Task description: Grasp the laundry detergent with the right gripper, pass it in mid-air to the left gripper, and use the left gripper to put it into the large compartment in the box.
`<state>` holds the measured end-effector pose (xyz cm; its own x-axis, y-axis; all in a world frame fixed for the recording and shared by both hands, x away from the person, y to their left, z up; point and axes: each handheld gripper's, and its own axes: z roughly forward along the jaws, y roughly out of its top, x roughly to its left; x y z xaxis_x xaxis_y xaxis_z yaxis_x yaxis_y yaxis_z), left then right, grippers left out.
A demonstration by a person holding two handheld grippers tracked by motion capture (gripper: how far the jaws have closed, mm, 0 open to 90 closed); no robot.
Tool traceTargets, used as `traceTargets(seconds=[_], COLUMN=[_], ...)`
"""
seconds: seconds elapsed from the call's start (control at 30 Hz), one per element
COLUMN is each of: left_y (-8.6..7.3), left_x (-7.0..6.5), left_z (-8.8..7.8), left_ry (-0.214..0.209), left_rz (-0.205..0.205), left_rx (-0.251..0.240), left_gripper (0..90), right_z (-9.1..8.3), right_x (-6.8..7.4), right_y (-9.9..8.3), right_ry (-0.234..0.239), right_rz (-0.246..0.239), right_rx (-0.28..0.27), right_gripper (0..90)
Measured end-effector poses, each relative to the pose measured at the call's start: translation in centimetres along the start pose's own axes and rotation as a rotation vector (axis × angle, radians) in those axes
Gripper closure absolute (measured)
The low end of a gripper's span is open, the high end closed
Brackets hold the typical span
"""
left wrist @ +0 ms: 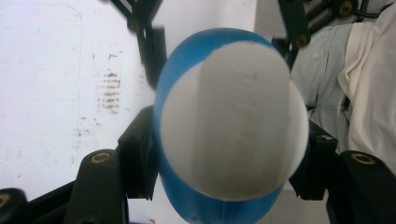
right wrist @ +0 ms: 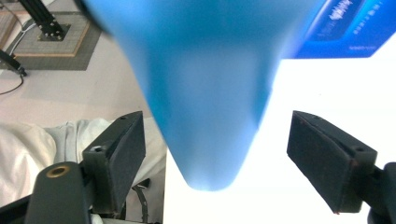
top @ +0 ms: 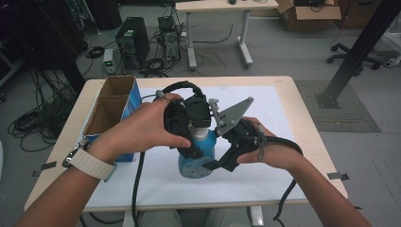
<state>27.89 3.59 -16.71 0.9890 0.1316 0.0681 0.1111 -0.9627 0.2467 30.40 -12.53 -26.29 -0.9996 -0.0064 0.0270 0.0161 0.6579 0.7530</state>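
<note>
A blue bottle (top: 196,164) with a white cap (left wrist: 233,121) stands upright on the white mat (top: 269,175) at the table's middle. My left gripper (top: 195,147) comes down over its top, and in the left gripper view (left wrist: 229,161) both pads press the blue shoulder just under the cap. My right gripper (top: 213,164) reaches in from the right at the bottle's lower body. In the right gripper view (right wrist: 224,158) its jaws stand wide apart, with the blue bottle (right wrist: 205,84) between them and a gap on each side.
An open blue cardboard box (top: 111,111) with two compartments stands on the table's left side, close to the left hand. Beyond the far table edge the floor holds a computer tower (top: 132,40), cables and another desk.
</note>
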Motion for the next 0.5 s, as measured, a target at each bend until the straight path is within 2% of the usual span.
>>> traceTargets(seconds=[0.1,0.3,0.5], left_y=[-0.2,-0.5,-0.7], left_x=[0.1,0.7,1.7], left_z=[-0.1,-0.9,-2.3], left_ry=[0.007,0.018,0.05], left_rz=[-0.025,-0.08,-0.148], left_rx=[0.015,0.022,0.054], left_gripper=[38.0,38.0,37.9], right_z=[-0.7,-2.5,-4.4], right_x=[-0.3,-1.0,-1.5], right_y=[-0.9,-3.0,-4.6], right_ry=[-0.015,-0.072,-0.13], right_rz=[0.016,0.072,0.102], right_rx=[-0.003,0.038,0.069], right_gripper=[13.7,5.3,5.7])
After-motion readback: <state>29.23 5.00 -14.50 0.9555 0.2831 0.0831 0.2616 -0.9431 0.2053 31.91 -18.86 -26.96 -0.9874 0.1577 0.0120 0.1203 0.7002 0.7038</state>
